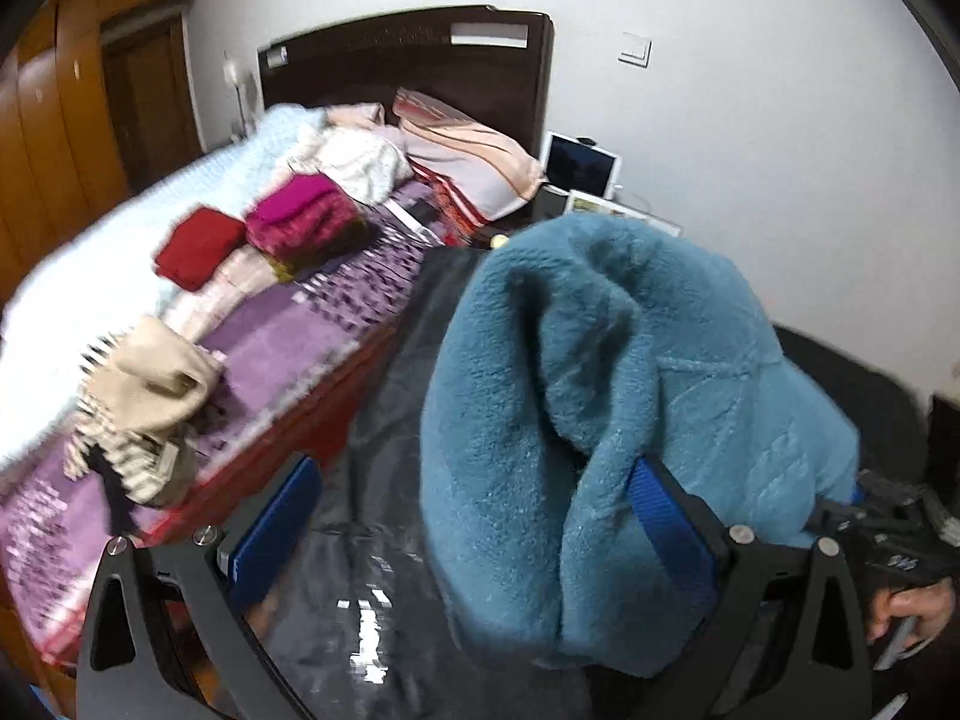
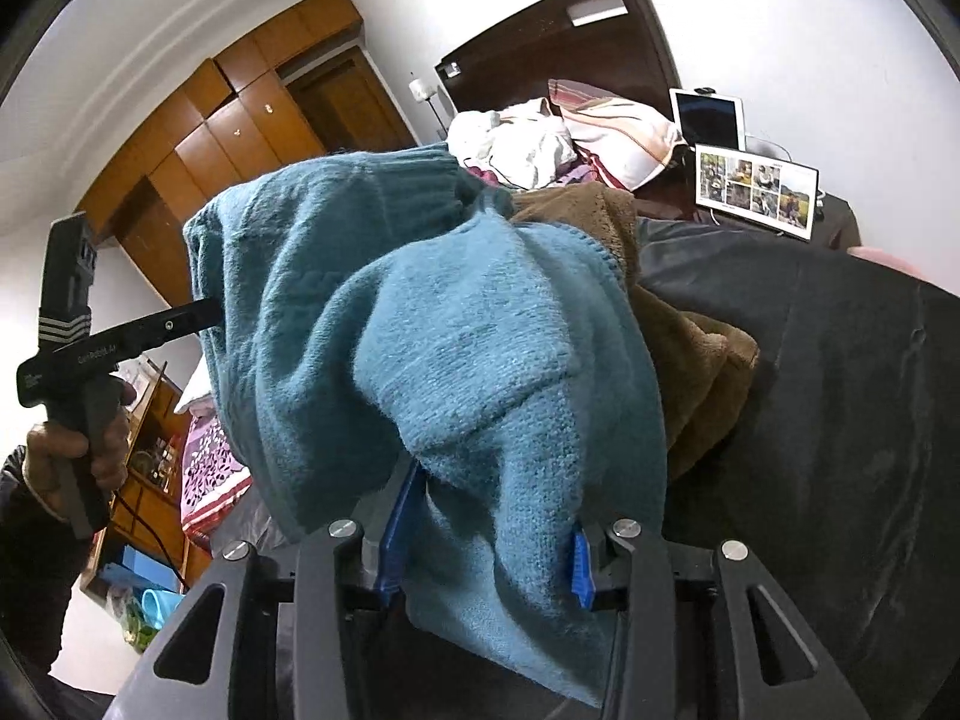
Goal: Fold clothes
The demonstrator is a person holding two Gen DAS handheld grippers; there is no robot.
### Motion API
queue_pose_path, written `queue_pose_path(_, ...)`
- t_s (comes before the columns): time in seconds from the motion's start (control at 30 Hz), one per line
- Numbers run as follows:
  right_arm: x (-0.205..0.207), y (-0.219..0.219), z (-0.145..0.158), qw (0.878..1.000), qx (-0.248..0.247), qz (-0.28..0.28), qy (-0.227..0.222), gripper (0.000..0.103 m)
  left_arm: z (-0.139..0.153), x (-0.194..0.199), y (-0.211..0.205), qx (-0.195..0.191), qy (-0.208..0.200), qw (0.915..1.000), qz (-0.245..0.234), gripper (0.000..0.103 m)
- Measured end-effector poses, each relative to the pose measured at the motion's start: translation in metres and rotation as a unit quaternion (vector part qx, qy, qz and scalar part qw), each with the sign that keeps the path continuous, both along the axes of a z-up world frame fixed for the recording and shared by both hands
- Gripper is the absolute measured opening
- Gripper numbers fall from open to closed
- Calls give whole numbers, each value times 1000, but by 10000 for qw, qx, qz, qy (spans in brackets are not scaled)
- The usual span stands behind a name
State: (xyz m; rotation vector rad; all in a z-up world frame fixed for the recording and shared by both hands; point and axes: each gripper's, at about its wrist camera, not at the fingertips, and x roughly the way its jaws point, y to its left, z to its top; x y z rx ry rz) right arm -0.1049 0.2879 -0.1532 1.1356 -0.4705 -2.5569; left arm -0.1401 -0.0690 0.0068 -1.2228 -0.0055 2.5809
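Left wrist view: the left gripper stands open beside a fluffy teal knitted sweater that the right gripper clamps aloft, unfolded, while folded red and magenta garments wait at the frame's upper left.

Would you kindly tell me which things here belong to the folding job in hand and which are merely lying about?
In the job:
- teal sweater
- right gripper, closed on the sweater
- left gripper, wide apart, sweater draped over one finger
- brown garment, probably waiting

Lying about:
- folded red garment and magenta one on the bed
- pillow
- tablet
- photo frame
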Motion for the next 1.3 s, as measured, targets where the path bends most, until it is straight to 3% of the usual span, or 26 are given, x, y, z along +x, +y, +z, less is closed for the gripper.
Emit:
queue_pose_path(0.13,-3,6,-2,9997,-197,-82,-71,53,-4,-5,-13,396,-175,9988,-208,102)
queue_pose_path(0.3,-9,10,-8,9982,-570,-60,-163,53,-5,-1,-25,449,-172,9979,-434,102)
queue_pose_path(0.47,-12,9,-9,9981,-596,-10,-170,54,-9,1,-39,576,-243,9965,-559,102)
queue_pose_path(0.7,-15,9,-12,9979,-613,-30,-214,54,-9,12,-50,499,-245,9955,-769,102)
queue_pose_path(0.8,-16,8,-12,9981,-582,-30,-218,54,-11,10,-51,361,-228,9970,-652,102)
queue_pose_path(0.9,-19,5,-10,9984,-531,-2,-215,54,-19,-2,-48,402,-380,9973,-481,85)
queue_pose_path(0.93,-19,4,-9,9985,-512,11,-213,53,-21,-5,-45,451,-429,9969,-481,75)
queue_pose_path(1.07,-19,1,-7,9991,-398,23,-176,53,-31,-14,-22,444,-567,9952,-670,49)
queue_pose_path(1.23,-19,-3,-4,9997,-233,12,-112,53,-33,-21,-4,550,-631,9923,-915,48)
queue_pose_path(1.3,-18,-5,-3,9998,-167,8,-87,53,-33,-27,-1,613,-688,9912,-955,55)
